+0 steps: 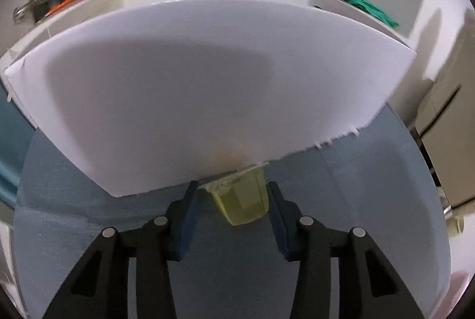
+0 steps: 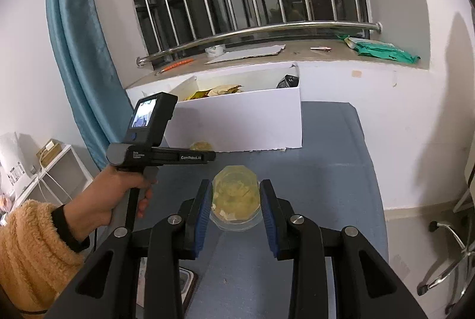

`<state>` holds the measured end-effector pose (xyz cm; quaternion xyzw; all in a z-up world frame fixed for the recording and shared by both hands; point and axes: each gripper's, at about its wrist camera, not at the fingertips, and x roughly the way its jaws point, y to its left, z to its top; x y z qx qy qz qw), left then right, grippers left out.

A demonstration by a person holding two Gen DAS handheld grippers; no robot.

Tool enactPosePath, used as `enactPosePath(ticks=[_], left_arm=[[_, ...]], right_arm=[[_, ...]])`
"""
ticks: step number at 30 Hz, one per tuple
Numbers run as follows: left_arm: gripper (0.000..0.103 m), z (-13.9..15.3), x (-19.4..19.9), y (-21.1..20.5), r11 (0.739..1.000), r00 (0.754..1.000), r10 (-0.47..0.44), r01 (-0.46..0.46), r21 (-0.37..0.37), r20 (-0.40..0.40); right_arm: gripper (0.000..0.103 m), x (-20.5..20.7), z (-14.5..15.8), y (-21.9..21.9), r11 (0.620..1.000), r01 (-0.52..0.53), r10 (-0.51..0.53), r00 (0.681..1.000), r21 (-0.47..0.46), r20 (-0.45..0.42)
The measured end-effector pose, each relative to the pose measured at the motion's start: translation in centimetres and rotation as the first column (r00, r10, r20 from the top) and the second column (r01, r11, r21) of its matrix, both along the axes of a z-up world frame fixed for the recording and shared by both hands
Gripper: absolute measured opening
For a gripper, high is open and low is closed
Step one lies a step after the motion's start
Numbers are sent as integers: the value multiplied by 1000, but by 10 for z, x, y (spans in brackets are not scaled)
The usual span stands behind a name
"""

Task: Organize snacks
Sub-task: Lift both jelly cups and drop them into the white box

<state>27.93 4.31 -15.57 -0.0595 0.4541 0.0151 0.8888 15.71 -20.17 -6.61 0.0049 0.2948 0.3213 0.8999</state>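
A clear cup of yellow jelly (image 1: 242, 201) lies tilted on the blue table (image 1: 356, 200), against the front wall of the white box (image 1: 207, 81). My left gripper (image 1: 233, 185) straddles it: the right pad is at its side, while a narrow gap shows by the left pad, so it is open. In the right wrist view this cup (image 2: 202, 145) peeks out beyond the left gripper's body (image 2: 160, 157), which hides its fingers. My right gripper (image 2: 236, 185) is shut on a second jelly cup (image 2: 236, 200), held above the table with its lid toward the camera. Snack packets (image 2: 221, 90) lie inside the box (image 2: 252, 117).
A hand in an orange fleecy sleeve (image 2: 29, 244) holds the left gripper. Behind the box runs a window sill with a green packet (image 2: 386, 50), a cardboard sheet (image 2: 246, 53) and an orange pen (image 2: 178, 63). A blue curtain (image 2: 77, 52) and white shelves (image 2: 59, 170) stand left; a chair (image 2: 445, 259) stands right.
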Motion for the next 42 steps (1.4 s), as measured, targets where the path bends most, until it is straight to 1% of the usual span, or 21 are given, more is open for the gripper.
enactPosePath(ticks=[3,5,7,10,13,18,21,22,25,26,29,30,31,32,33,34,35,36,37,40,42], left_arm=[[48,7,-20,0,1000,999,-19,19,-18,34],[48,22,-44,-1,998,995,-43,47,-42,91],[48,38,-64,-3,997,989,-56,63,-44,139],[49,76,-97,0,994,965,-80,95,-48,250],[49,113,-116,6,992,940,-89,112,-51,330],[49,158,-96,26,995,917,-80,99,-28,392],[49,172,-56,42,996,918,-54,80,-50,393],[49,177,-40,45,998,920,-54,66,-18,389],[49,181,-14,52,998,926,-60,68,-8,374],[49,177,2,56,998,933,-55,65,-14,355],[49,166,20,59,998,943,-55,62,-10,327],[57,161,30,62,998,950,-52,57,-9,307],[84,156,37,63,999,958,-46,46,3,282],[99,153,39,63,999,960,-35,33,11,277],[103,150,38,67,1000,957,-12,6,19,289],[103,148,38,70,1000,956,-6,5,4,292],[103,145,36,72,1000,957,-3,9,-19,290],[103,143,35,73,1000,957,-1,9,-29,289],[103,142,32,74,1000,957,1,8,-29,291],[103,143,19,74,1000,953,-10,10,0,303],[103,147,7,73,1000,946,-17,20,-4,323]], right_arm=[[35,-2,-2,-2,1000,-5,5,1000,10,-3],[35,-1,-4,-1,1000,-4,4,1000,12,-9],[35,2,-5,1,1000,-13,13,1000,26,-23],[36,6,-3,9,999,-24,24,1000,24,-20],[36,15,6,19,998,-48,48,999,42,-17],[36,50,35,46,998,-58,57,998,37,17],[36,84,55,67,999,-53,52,998,14,33],[36,98,60,74,999,-44,43,999,5,30],[36,140,69,91,1000,-25,25,1000,-10,9],[36,153,69,95,1000,-19,19,1000,-20,-4],[36,189,67,106,999,0,-1,1000,-36,-31],[36,201,65,111,999,2,-4,999,-40,-44],[36,207,64,114,999,-5,3,999,-39,-54],[36,212,61,117,999,-18,15,997,-38,-69],[47,217,59,119,999,-11,8,997,-45,-75],[64,222,58,120,998,14,-19,997,-59,-80],[94,223,56,118,999,26,-29,996,-40,-79],[96,221,57,115,1000,28,-28,998,-7,-61],[96,221,57,114,999,33,-33,998,-5,-53],[96,219,51,114,998,48,-50,997,-36,-54],[96,218,47,114,998,47,-50,996,-50,-74]])
